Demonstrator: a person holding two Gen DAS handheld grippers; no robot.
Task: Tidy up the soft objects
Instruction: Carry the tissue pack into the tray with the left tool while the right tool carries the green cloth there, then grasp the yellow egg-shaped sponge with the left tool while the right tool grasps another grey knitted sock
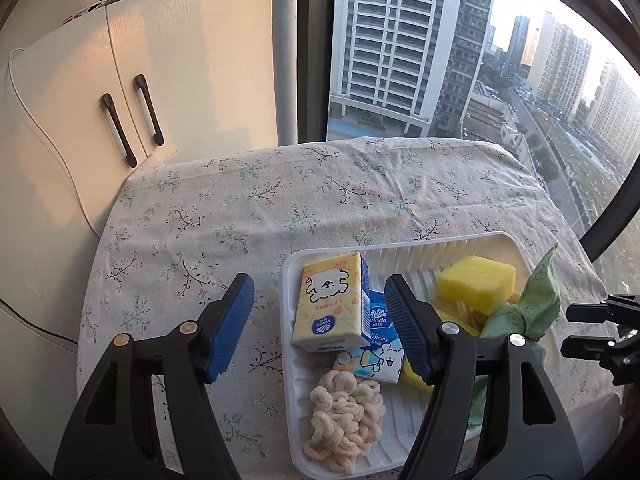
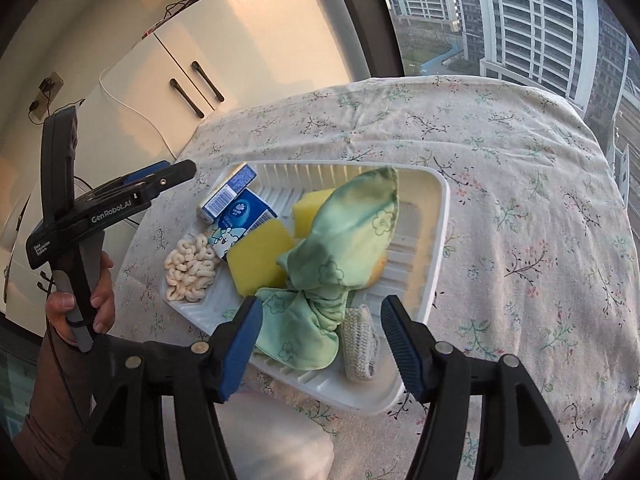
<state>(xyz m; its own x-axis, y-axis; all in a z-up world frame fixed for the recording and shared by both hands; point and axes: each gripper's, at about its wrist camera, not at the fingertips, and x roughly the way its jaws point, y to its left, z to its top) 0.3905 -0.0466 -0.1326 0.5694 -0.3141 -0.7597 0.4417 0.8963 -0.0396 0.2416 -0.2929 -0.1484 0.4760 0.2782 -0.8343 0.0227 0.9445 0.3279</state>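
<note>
Over the white tray [image 2: 436,216], you are holding both claws wide and empty; the right claw [image 2: 320,344] is risking snagging the knotted green cloth [image 2: 344,232] and dragging the light tray.

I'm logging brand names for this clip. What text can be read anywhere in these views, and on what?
"GenRobot.AI": side of the left gripper, seen from the right wrist.
"Data Acquisition System": small label on the same gripper's body.
"Vinda": blue tissue pack, with "Strong" partly hidden below it.
"Vinda", upside down: yellow tissue pack; its Chinese print is too small to read.
Barcode on that pack's end: digits too small to read.
</note>
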